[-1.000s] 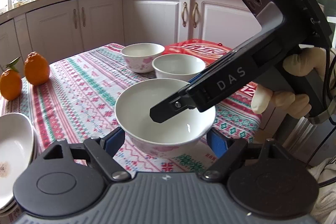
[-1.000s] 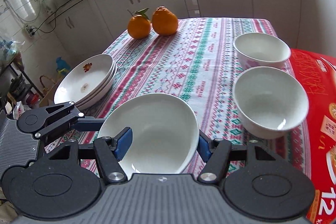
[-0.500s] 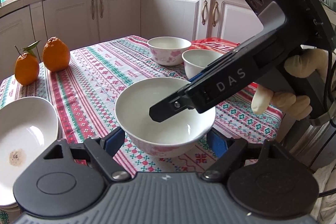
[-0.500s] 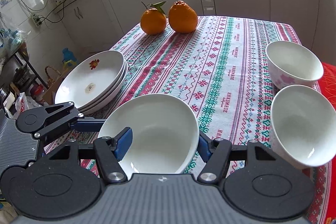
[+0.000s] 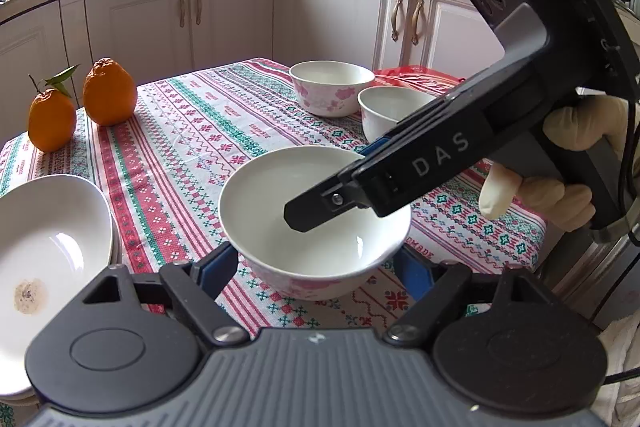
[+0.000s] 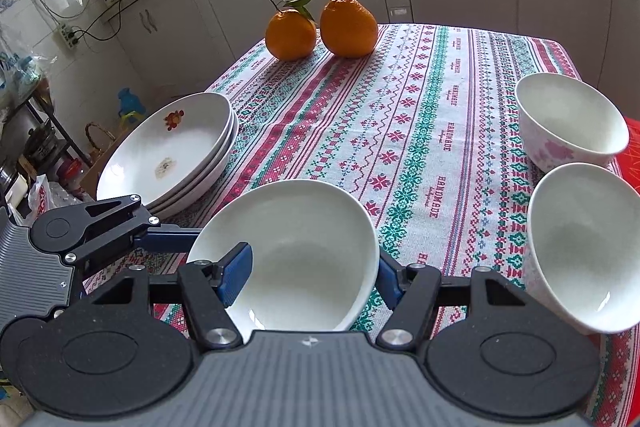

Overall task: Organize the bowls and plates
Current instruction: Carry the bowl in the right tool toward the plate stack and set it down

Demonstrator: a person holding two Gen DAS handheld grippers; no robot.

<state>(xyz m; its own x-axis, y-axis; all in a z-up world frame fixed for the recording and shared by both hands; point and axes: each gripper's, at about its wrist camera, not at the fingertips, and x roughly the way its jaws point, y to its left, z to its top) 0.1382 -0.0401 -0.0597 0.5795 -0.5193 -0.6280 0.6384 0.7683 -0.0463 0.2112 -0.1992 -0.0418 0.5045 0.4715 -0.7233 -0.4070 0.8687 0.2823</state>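
Observation:
A white bowl with pink flowers [image 5: 312, 227] is held above the near table edge by both grippers. My left gripper [image 5: 316, 267] clamps its outer walls from both sides. My right gripper [image 6: 312, 271] grips its rim, one blue finger [image 6: 236, 273] inside and the other outside; it crosses the left wrist view [image 5: 360, 187] over the bowl. Two more bowls [image 6: 572, 123] [image 6: 580, 243] stand at the right. A stack of white plates [image 6: 168, 155] sits at the left table edge.
Two oranges [image 6: 320, 27] stand at the far side of the patterned tablecloth [image 6: 420, 131]. A red package [image 5: 416, 79] lies behind the bowls. White kitchen cabinets [image 5: 224, 15] surround the table.
Both grippers have carried the held bowl to the left along the table. The plate stack and oranges have come further into view, and the two standing bowls have shifted right.

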